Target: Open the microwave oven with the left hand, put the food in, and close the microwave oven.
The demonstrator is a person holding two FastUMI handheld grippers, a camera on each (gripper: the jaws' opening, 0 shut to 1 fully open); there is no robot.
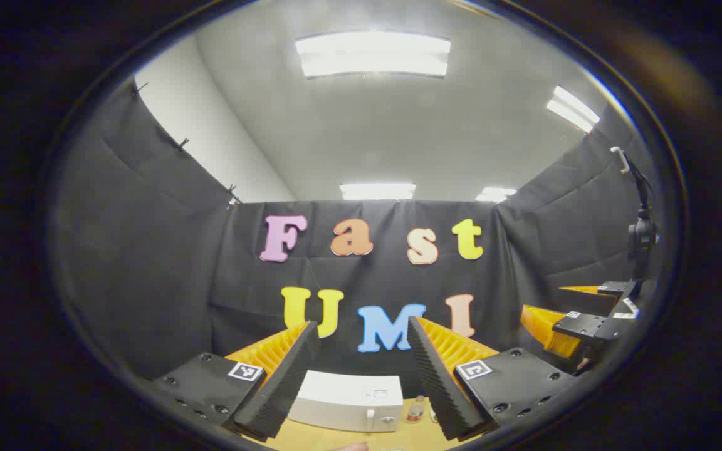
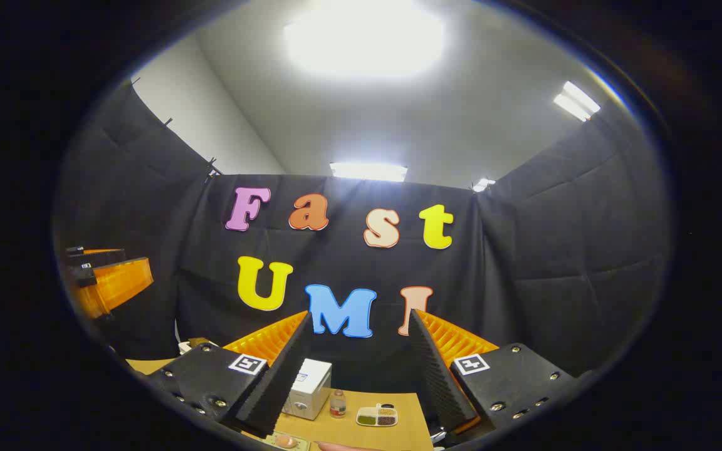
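Two pairs of tongs are raised high and both hold nothing, so I judge that the task is at its very start, with the door not yet touched.

In the left gripper view, the left tongs (image 1: 361, 369) stand wide open and empty. Between them, far below, sits the small white box-shaped microwave oven (image 1: 345, 401) on the pale wooden bench (image 1: 361, 438); its door looks closed. A small clear bottle with a red label (image 1: 415, 412) stands just beside its right side. The right tongs (image 1: 577, 313) show at the far right.

In the right gripper view, the right tongs (image 2: 358, 366) are also spread apart and empty. Below them the microwave oven (image 2: 308, 388) stands, then the bottle (image 2: 337, 404), then a white divided tray with green and dark food (image 2: 377, 416).

Next, the left tongs should come down to the door handle and pull.
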